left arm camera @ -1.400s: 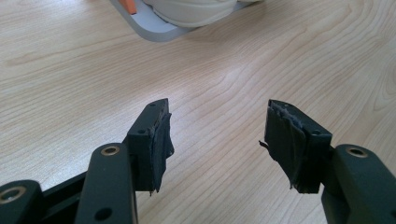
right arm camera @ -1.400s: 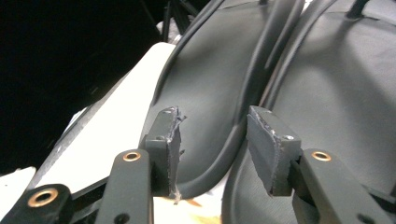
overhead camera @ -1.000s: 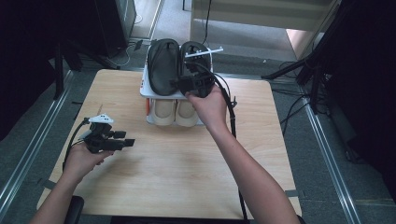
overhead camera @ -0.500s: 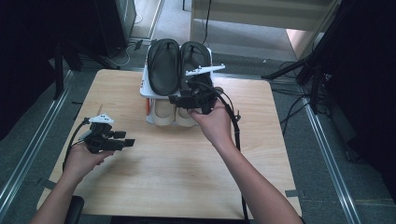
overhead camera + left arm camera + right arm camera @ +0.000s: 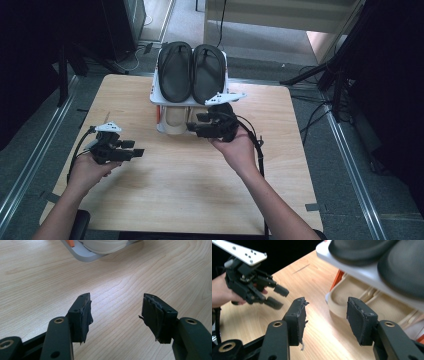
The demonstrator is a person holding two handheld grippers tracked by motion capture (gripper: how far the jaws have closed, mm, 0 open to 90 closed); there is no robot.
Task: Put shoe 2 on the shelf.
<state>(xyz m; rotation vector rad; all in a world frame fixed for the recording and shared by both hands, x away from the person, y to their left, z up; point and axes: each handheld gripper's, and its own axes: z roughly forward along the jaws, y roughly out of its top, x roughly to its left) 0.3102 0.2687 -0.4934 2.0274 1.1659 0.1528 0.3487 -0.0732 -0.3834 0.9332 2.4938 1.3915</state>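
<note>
Right gripper (image 5: 196, 124) lay level beside beige, seemingly plastic sandals (image 5: 176, 120), jaws wide, just opened further, empty; left gripper (image 5: 134, 148) hovered open over pale wooden counter (image 5: 190, 195).

Beige slippers (image 5: 176, 120) lie flat on the rack's (image 5: 156, 98) lower shelf, toes outward.

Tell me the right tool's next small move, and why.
Probably ease the right tool forward onto the beige slipper on the rack's lower shelf: its jaws stand open and empty just short of it, while both black slippers lie on top.
</note>
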